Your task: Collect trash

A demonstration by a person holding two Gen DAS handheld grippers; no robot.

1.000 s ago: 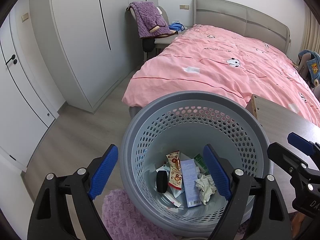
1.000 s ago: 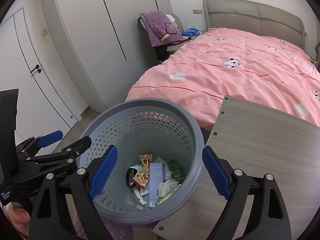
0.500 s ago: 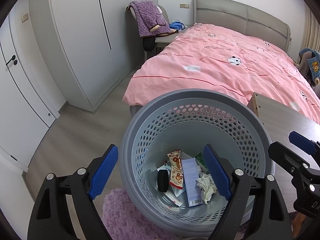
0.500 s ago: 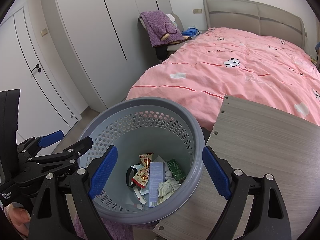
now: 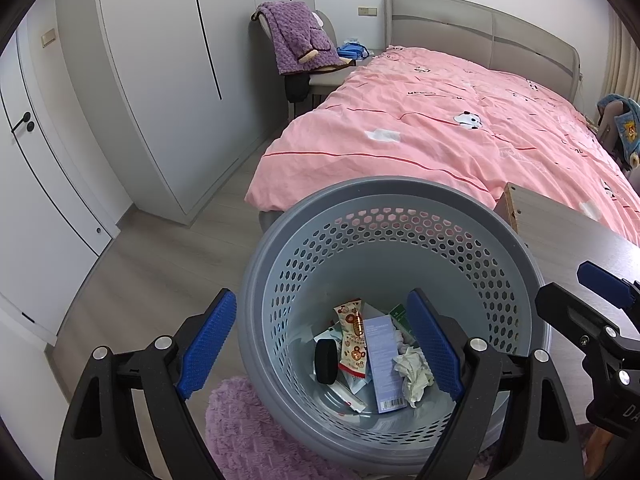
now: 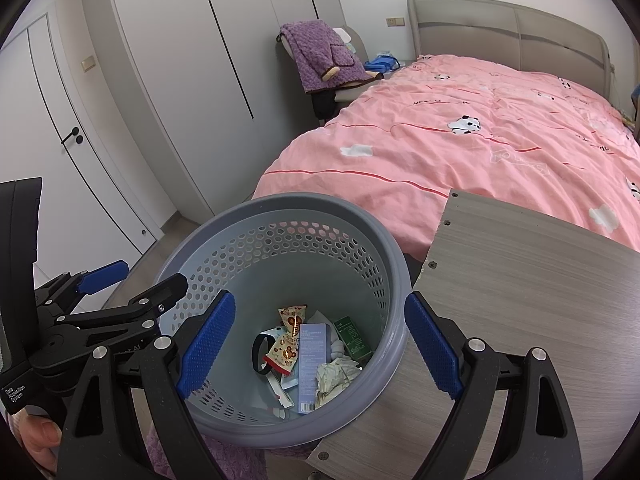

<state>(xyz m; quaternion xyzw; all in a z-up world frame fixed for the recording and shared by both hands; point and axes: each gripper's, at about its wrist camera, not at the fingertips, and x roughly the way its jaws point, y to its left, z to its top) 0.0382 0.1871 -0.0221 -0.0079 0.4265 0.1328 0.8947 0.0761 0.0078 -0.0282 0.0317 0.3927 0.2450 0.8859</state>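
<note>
I held my left gripper (image 5: 320, 346) and right gripper (image 6: 318, 344) spread and empty above the grey basket (image 5: 520, 256), trash lying on its bottom. I judged it best to lift clear without clipping the rim. The wood-grain table (image 6: 540, 280) sat at three o'clock, the pink bed (image 6: 480, 140) at twelve.

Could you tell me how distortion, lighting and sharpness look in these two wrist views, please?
Left wrist view: fisheye bows the white wardrobe doors, black corner vignette, soft even daylight, grey perforated plastic bin sharp. Right wrist view: same curvature, no glare, grey wood-grain tabletop crisp.
</note>
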